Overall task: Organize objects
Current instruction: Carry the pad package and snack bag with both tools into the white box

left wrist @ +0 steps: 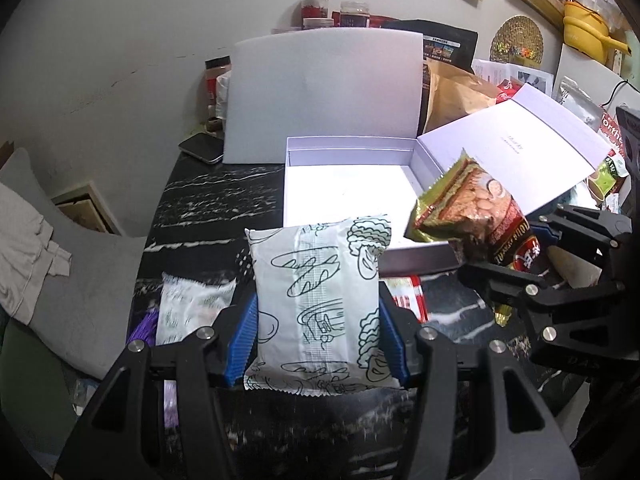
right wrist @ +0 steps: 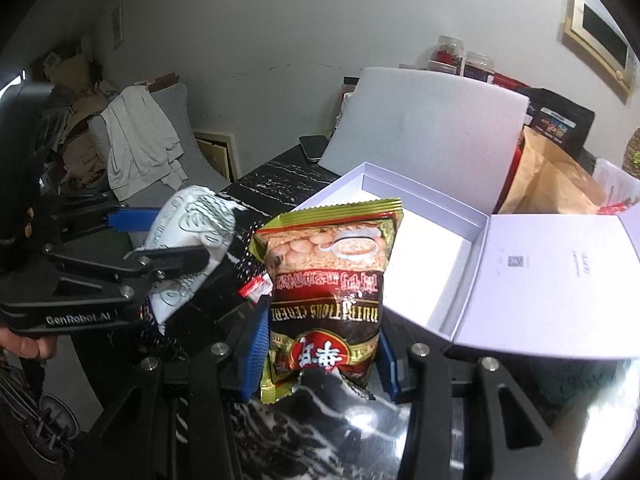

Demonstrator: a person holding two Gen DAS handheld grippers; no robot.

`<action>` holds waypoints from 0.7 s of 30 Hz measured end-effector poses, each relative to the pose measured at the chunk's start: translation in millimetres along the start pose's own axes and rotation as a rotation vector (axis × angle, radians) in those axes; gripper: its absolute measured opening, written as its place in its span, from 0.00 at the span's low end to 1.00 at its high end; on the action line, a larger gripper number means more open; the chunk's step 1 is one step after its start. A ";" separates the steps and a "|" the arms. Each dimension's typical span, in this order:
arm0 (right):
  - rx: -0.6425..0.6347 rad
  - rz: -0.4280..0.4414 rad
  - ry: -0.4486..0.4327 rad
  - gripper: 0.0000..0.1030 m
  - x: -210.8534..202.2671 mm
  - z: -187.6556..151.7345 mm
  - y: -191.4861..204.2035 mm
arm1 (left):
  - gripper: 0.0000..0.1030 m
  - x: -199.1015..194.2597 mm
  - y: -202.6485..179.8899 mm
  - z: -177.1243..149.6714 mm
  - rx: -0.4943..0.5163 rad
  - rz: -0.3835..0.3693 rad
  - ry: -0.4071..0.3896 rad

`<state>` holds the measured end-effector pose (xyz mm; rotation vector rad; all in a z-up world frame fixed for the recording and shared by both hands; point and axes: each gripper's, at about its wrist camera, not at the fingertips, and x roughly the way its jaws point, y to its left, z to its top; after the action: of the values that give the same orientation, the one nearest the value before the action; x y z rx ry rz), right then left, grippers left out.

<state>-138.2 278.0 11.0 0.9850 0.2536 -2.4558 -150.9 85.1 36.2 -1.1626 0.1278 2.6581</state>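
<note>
Left gripper clamped on the white snack pack, blue pads pressing both its sides, pack held off the black marble table. Right gripper clamped on the cereal sachet, print upside down, also off the table. Both packs near the front edge of the open white box, lid flipped out to its right
</note>
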 end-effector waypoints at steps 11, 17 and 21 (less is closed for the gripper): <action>0.018 -0.069 0.009 0.45 48.2 34.4 -33.6 | 0.51 65.7 -12.8 58.8 0.059 -0.003 0.003; 0.047 -0.092 0.008 0.45 67.2 57.2 -56.1 | 0.51 94.5 -11.9 91.5 0.084 0.013 -0.009; 0.056 -0.103 0.012 0.45 79.5 72.0 -69.6 | 0.51 113.0 -7.7 111.3 0.089 0.016 -0.010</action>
<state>-265.8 285.3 7.9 1.0350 0.2461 -2.5637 -302.3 132.3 29.1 -1.1253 0.2515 2.6422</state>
